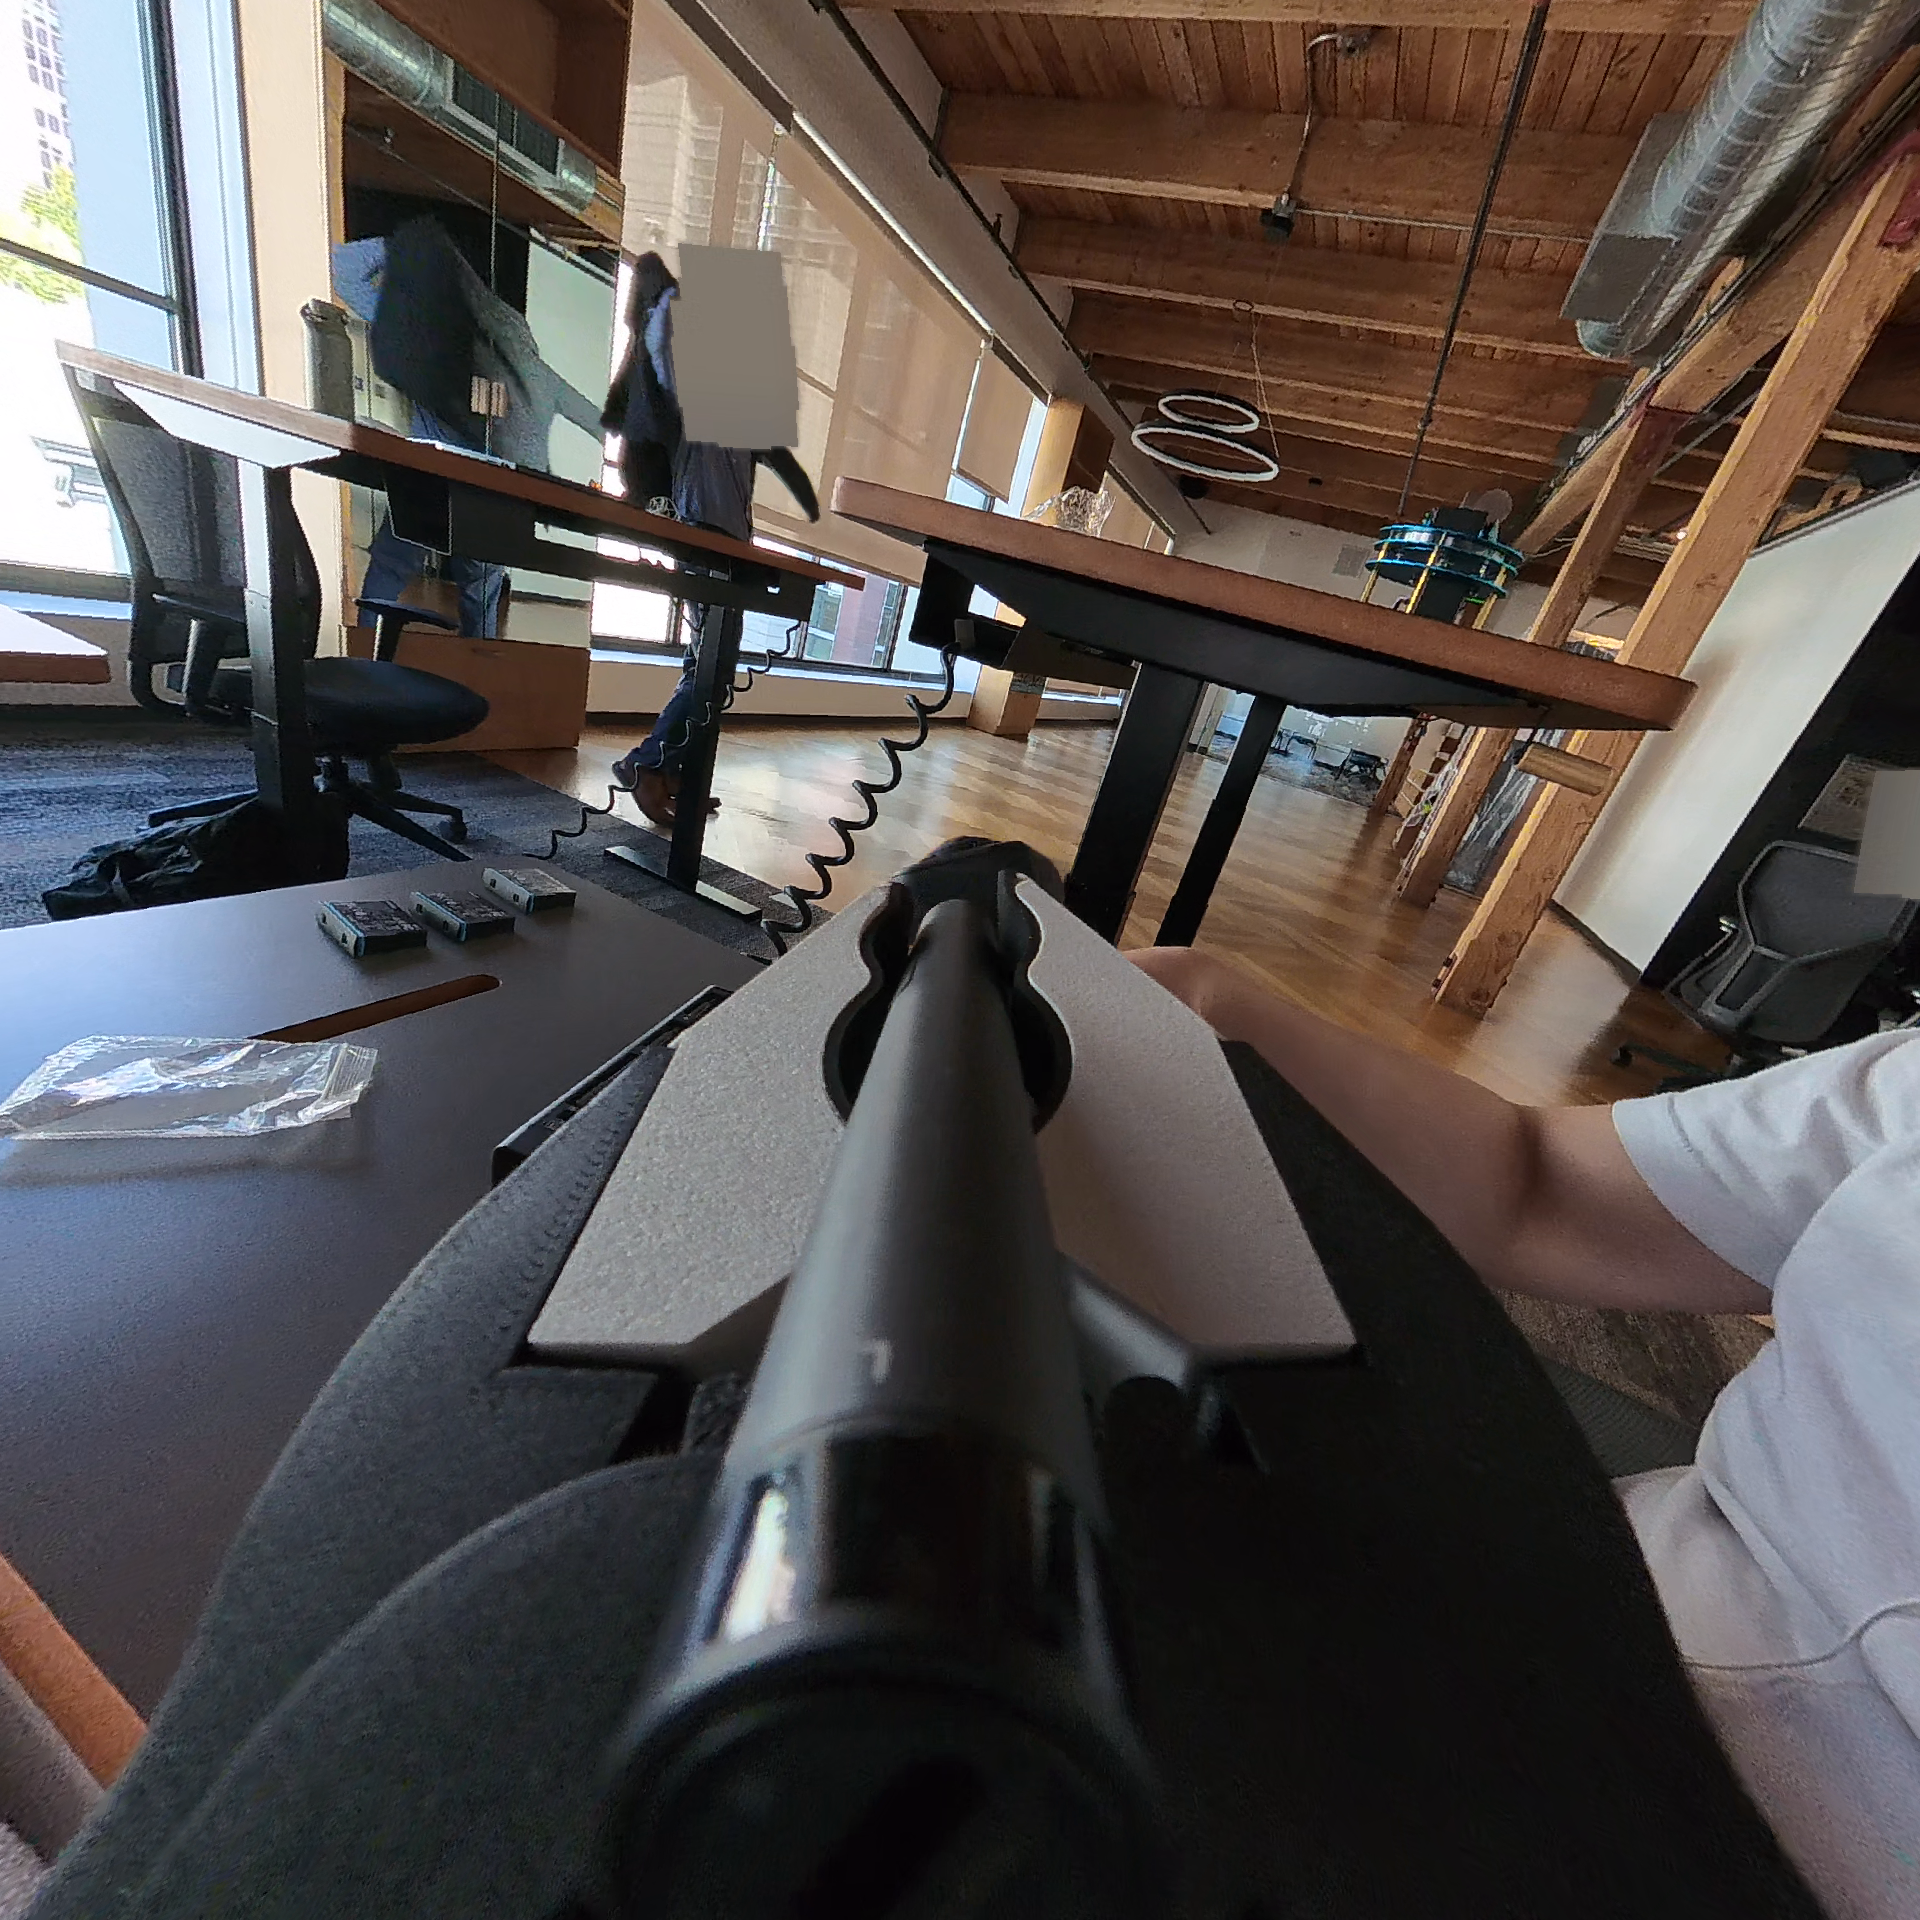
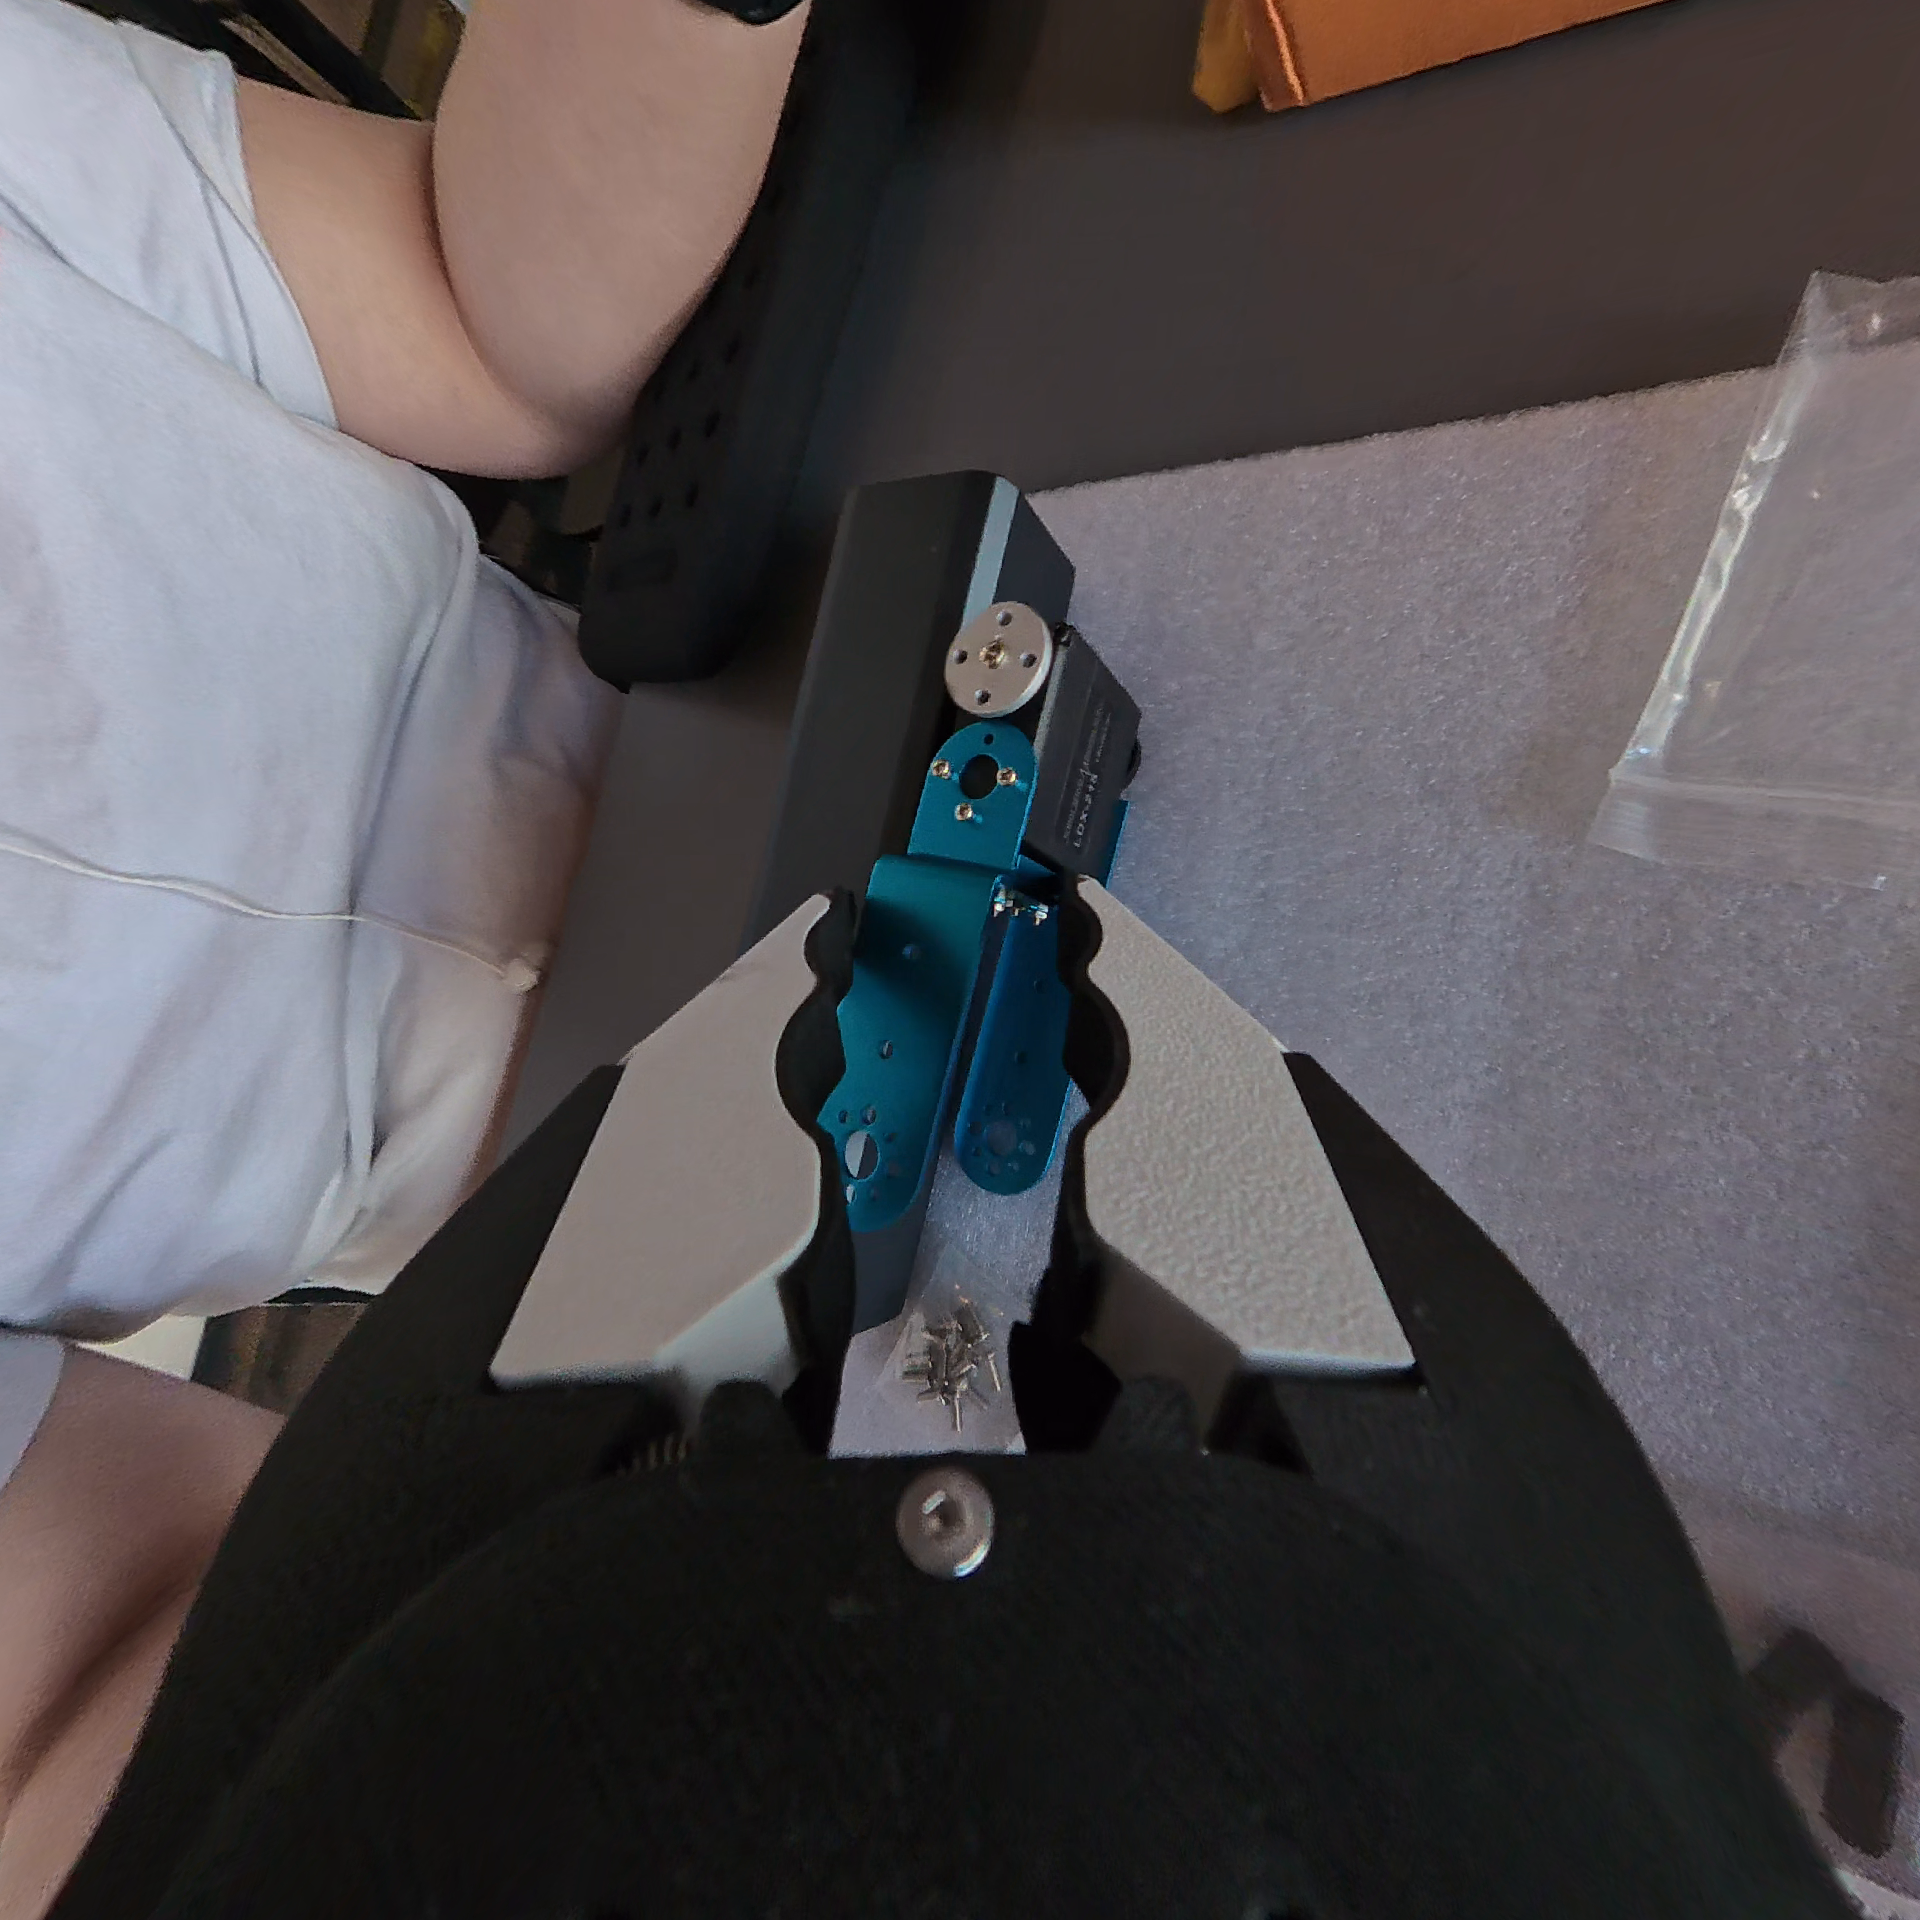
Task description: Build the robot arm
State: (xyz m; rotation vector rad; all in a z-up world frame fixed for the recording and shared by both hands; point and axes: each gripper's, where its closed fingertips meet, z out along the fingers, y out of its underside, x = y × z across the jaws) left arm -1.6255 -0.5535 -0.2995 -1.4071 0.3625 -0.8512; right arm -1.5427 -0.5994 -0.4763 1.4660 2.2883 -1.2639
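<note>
So the left tongs are clamped around a long black rod-shaped tool that runs straight up the middle of the view between the grey pads; can't tell what its tip looks like. Off to their left on the dark surface there's a crumpled clear plastic bag, and farther back three small black-and-blue servos in a row.

The right tongs are gripping a teal metal servo bracket, narrow gap, pads pressing both sides. That bracket is attached to a black servo with a round silver horn, leaning against a black box on a grey foam sheet. A little pile of tiny screws sits on the foam just under the tongs, and a clear zip bag lies well off to the right.
</note>
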